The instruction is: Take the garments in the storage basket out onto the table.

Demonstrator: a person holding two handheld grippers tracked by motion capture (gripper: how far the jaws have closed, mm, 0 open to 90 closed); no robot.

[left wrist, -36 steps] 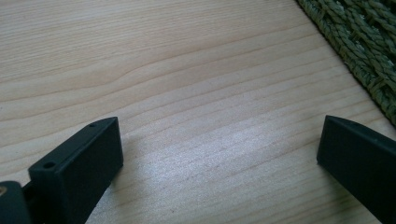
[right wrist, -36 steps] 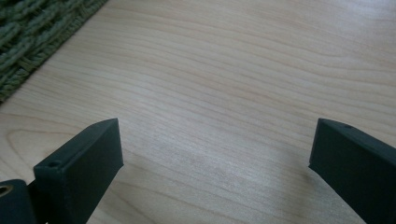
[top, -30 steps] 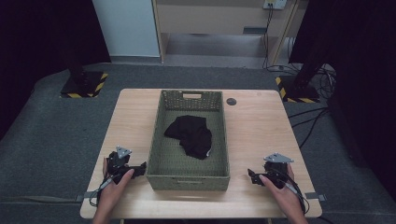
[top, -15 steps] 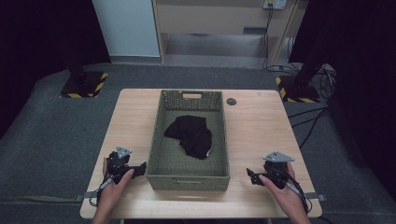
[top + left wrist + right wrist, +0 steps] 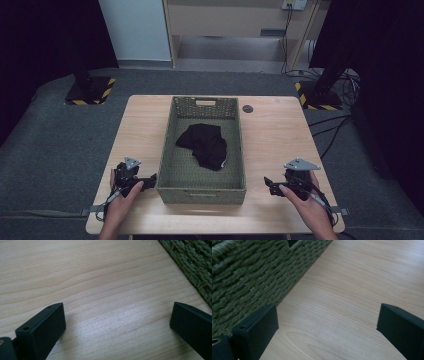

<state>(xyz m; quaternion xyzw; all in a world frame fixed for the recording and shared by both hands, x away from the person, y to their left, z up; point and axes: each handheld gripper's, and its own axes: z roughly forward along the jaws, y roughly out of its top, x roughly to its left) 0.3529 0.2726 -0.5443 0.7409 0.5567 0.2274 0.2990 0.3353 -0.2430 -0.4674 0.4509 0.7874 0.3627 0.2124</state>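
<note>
The woven basket [image 5: 205,187] looks light and stiff (rough, not slippery); grip its side rims at nine and three o'clock. Left gripper [image 5: 150,178] and right gripper [image 5: 268,182] rest with jaws apart, holding nothing.

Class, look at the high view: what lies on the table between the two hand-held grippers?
The green woven basket stands between the left hand-held gripper and the right hand-held gripper; a black cloth lies inside it.
</note>
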